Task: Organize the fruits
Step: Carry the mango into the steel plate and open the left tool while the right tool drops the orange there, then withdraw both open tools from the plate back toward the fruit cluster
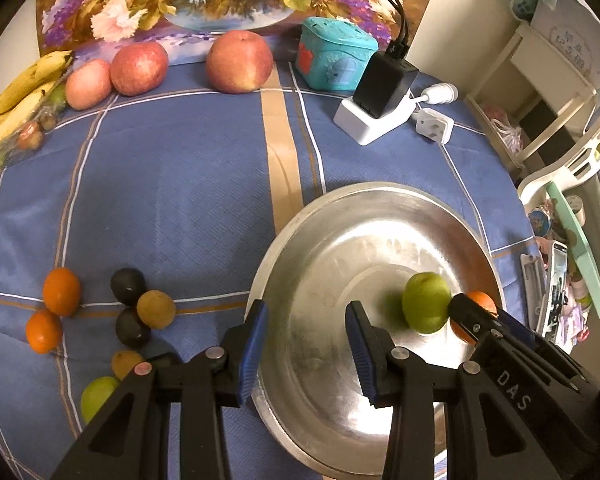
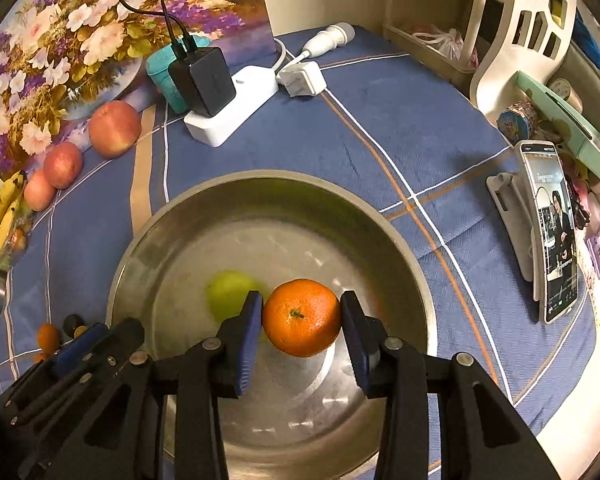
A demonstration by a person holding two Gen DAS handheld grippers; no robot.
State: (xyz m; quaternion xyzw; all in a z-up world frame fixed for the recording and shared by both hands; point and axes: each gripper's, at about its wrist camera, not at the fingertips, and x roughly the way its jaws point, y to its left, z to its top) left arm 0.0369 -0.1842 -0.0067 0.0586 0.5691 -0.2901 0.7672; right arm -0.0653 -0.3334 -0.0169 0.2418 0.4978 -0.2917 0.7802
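A steel bowl [image 1: 300, 240] [image 2: 172, 216] sits on the blue checked cloth. A green fruit [image 1: 426, 302] [image 2: 226, 292] lies inside it. My right gripper [image 2: 302, 314] is shut on an orange [image 2: 302, 316] and holds it over the bowl; the orange peeks out behind that gripper in the left wrist view [image 1: 482, 302]. My left gripper [image 1: 306, 320] is open and empty above the bowl's left rim. Left of the bowl lie two oranges [image 1: 61, 291], dark fruits [image 1: 128, 286], brown fruits [image 1: 156, 309] and a green fruit [image 1: 98, 396].
Three apples [image 1: 239, 62] and bananas [image 1: 16, 92] lie along the back by a flower painting. A teal box [image 1: 336, 54], a charger on a white power strip [image 1: 374, 110] and a plug are behind the bowl. A phone on a stand [image 2: 552, 232] is at the right.
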